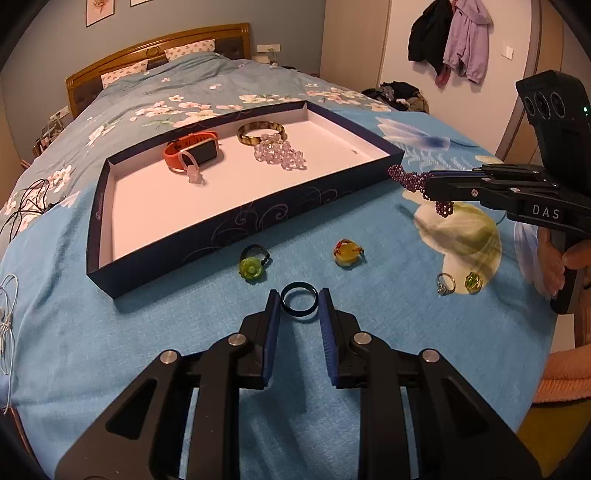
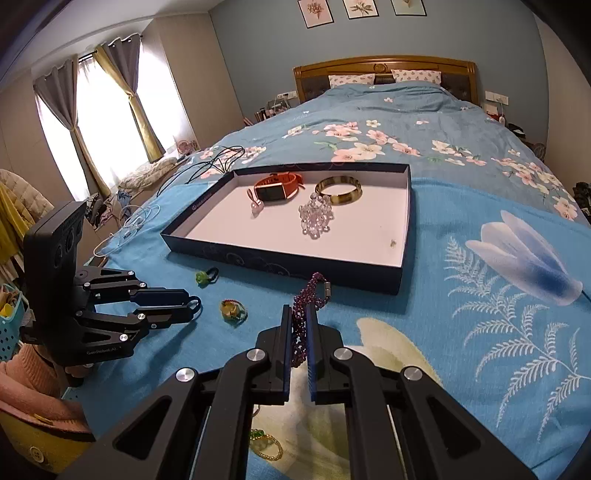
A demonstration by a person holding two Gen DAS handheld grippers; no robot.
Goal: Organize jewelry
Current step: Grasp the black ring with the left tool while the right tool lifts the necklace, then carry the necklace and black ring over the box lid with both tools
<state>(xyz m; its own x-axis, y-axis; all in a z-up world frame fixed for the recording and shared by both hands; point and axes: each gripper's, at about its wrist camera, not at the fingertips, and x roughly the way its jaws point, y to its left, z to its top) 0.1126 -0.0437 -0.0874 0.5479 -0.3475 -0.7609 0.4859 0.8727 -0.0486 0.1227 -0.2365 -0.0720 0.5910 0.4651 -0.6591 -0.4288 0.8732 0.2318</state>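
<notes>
Blue bedspread (image 1: pixel 155 354): right tongs (image 2: pixel 298 334) pinch purple beads (image 2: pixel 301 325) (lifted).

You are working in a home bedroom: a double bed with a carved wooden headboard (image 2: pixel 384 70) and heart-print pillows (image 2: pixel 415 75), spread with a blue floral quilt (image 2: pixel 369 122). Framed flower prints (image 2: pixel 360 9) hang above it, grey-and-mustard curtains (image 2: pixel 127 74) frame the window (daylight behind), and jackets (image 1: pixel 450 40) hang on the wall.

Watch (image 1: pixel 192 152), bangle (image 1: pixel 261 133) and beads (image 1: pixel 279 153) lie in the tray (image 1: pixel 229 225) — four rings (image 1: pixel 252 263) before it, on the bed (image 1: pixel 369 332).
</notes>
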